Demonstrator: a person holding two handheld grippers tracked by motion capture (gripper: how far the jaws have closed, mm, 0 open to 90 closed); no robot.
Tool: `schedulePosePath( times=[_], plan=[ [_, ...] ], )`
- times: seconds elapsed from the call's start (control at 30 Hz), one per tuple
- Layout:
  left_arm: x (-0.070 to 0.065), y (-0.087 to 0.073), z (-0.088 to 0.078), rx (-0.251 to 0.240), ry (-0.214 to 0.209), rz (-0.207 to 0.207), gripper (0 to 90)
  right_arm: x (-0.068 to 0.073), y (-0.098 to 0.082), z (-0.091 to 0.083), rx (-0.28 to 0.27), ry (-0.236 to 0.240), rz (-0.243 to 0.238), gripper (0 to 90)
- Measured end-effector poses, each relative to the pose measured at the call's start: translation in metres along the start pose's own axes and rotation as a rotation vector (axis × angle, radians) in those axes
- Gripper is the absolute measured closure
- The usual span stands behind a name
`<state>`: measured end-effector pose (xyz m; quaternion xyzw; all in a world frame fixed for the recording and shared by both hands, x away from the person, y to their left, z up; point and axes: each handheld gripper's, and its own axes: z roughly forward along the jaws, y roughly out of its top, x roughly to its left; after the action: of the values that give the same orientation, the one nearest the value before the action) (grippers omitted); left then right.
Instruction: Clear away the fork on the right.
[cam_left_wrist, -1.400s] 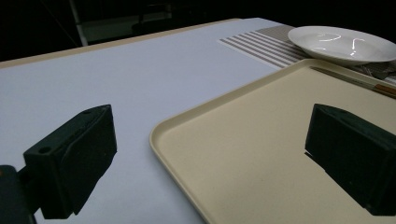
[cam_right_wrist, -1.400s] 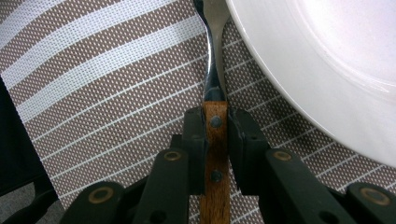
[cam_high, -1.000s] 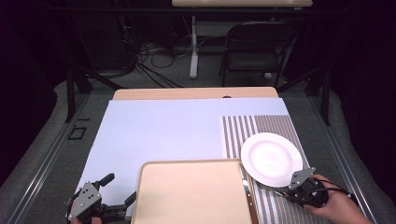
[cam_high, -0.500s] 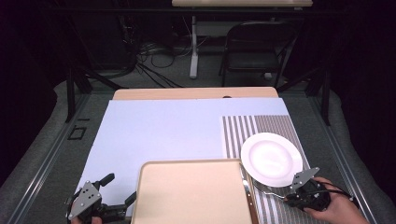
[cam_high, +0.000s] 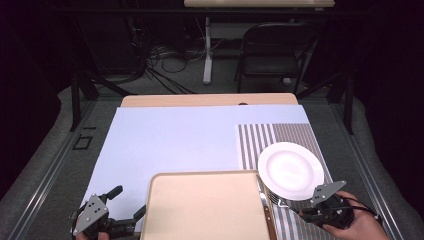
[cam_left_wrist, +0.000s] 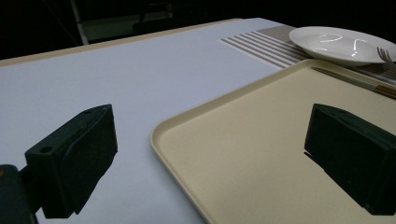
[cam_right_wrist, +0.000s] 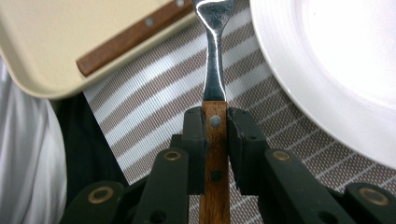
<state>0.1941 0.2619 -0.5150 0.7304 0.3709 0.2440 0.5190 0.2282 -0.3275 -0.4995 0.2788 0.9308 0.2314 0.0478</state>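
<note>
Two grippers on the go here, one in each of the person's hands, and the right gripper (cam_right_wrist: 215, 116) is the busy one. Its jaws are clamped narrow on the wooden handle of a fork (cam_right_wrist: 214, 70), pads pressing on both sides of the wood right where the rivets are. The metal neck sticks straight out ahead, with the tine end up by the near rim of the white plate (cam_right_wrist: 336, 70). From the high view the fork (cam_high: 285, 202) sits at the near edge of the plate (cam_high: 290, 170), over the striped placemat (cam_high: 290, 131), with the right gripper (cam_high: 305, 212) low at the right corner of the table.

Just beside the fork there's a knife (cam_right_wrist: 135, 35) with a matching wooden handle, lying along the right rim of the beige tray (cam_right_wrist: 56, 42), handle pointing back toward the person.

The left gripper (cam_high: 125, 207) is hanging out at the near left corner of the tray (cam_high: 205, 210). Its jaws are spread wide with nothing gripped, one over the pale blue table cover (cam_left_wrist: 93, 70) and the other over the tray's (cam_left_wrist: 243, 140) bare inside. Tray corner sits between them, untouched as far as I can see.
</note>
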Motion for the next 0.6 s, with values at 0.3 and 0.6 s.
schedulePosePath(
  times=[0.3, 0.6],
  plan=[
    [0.0, 0.0, -0.001, 0.001, 0.001, 0.003, 2.9, 0.013, 0.013, -0.004, -0.071, -0.033, 0.052, 77.5],
    [0.0, 0.0, -0.001, -0.007, -0.001, 0.0, 2.9, 0.028, 0.018, -0.01, -0.1, -0.066, 0.138, 77.6]
  ],
)
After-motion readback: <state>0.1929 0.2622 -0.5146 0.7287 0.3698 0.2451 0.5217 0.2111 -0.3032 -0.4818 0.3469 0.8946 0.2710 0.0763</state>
